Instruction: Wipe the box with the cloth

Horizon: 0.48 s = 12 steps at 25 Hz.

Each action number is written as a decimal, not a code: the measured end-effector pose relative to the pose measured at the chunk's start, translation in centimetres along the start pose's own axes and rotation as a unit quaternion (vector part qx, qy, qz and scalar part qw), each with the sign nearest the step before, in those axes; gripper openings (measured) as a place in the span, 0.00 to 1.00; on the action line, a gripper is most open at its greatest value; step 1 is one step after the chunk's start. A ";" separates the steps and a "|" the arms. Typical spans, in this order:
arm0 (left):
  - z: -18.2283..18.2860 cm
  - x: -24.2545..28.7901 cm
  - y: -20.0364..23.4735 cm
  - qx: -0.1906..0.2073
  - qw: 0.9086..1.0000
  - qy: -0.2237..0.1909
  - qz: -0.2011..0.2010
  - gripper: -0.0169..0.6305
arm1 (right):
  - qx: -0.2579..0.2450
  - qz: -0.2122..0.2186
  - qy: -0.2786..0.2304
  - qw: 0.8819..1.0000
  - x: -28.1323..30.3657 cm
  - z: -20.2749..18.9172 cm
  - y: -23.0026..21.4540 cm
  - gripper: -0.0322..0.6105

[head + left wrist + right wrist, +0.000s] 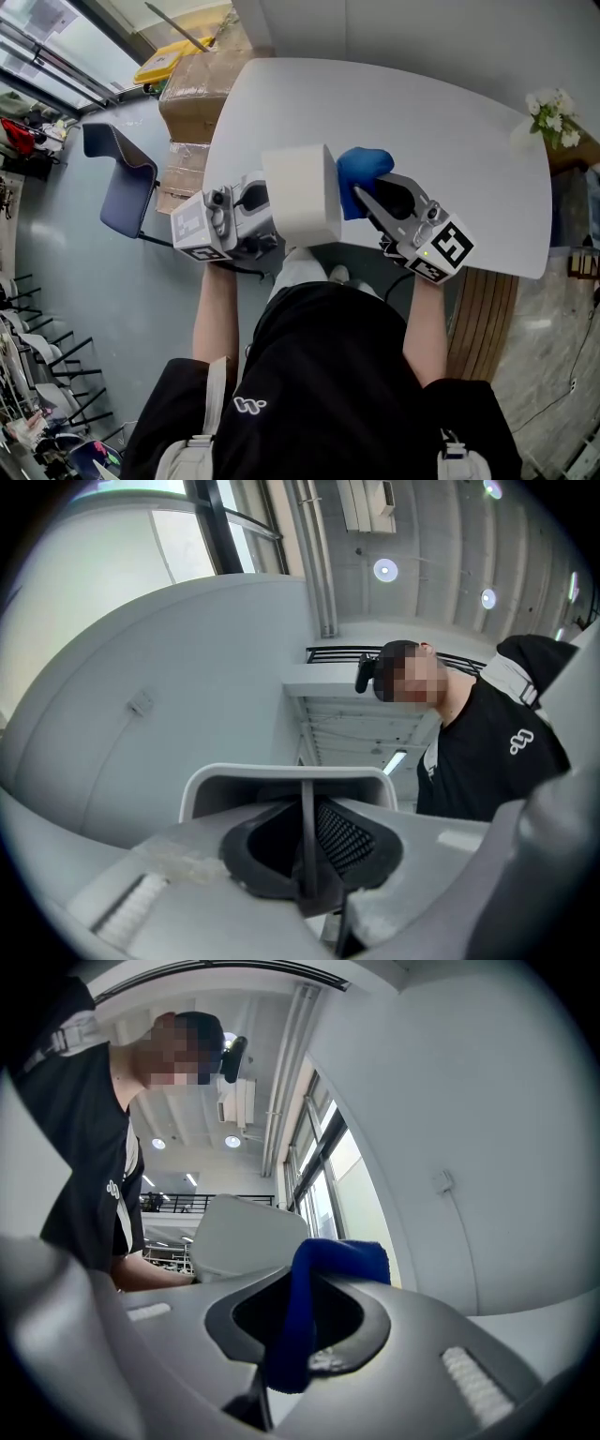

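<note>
White box (pixel 300 195) held upright, blue cloth (pixel 362 174) touching it.

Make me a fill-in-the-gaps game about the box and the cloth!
1. The box is ____ in colour.
2. The cloth is ____ in colour.
3. The left gripper is shut on the ____.
4. The right gripper is shut on the ____.

Missing words: white, blue, box, cloth.
</note>
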<state>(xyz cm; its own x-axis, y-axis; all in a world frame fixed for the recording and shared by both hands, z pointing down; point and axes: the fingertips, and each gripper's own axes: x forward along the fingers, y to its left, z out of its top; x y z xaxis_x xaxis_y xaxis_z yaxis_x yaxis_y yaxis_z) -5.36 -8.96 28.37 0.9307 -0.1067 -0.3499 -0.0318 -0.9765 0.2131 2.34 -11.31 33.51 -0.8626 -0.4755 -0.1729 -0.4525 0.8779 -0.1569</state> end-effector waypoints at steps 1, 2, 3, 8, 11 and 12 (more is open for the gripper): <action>-0.2 -0.1 0.4 -0.001 1.000 0.003 0.011 0.10 | -0.001 0.006 0.003 1.000 0.0 0.0 0.3 0.13; -0.3 -0.2 0.8 -0.002 1.000 0.006 0.022 0.10 | -0.002 0.015 0.004 1.000 0.0 0.1 0.7 0.13; -0.5 -0.3 1.2 -0.003 0.999 0.010 0.033 0.10 | -0.002 0.025 0.006 1.000 0.0 0.1 1.1 0.13; -1.7 -1.3 2.9 -0.013 0.996 0.028 0.080 0.10 | -0.005 0.074 0.012 0.997 0.1 0.2 3.4 0.13; -2.6 -2.2 3.7 -0.024 0.994 0.031 0.103 0.10 | -0.002 0.100 0.007 0.995 0.0 0.5 4.4 0.13; -2.7 -2.3 3.9 -0.025 0.993 0.031 0.110 0.10 | 0.000 0.107 0.004 0.994 -0.1 0.7 4.7 0.13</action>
<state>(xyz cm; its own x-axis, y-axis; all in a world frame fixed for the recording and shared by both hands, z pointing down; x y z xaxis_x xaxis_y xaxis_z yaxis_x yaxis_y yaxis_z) -6.69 -12.04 32.44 0.9239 -0.3033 -0.2333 -0.2202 -0.9201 0.3239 0.47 -7.20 32.12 -0.9405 -0.2779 -0.1953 -0.2589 0.9587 -0.1175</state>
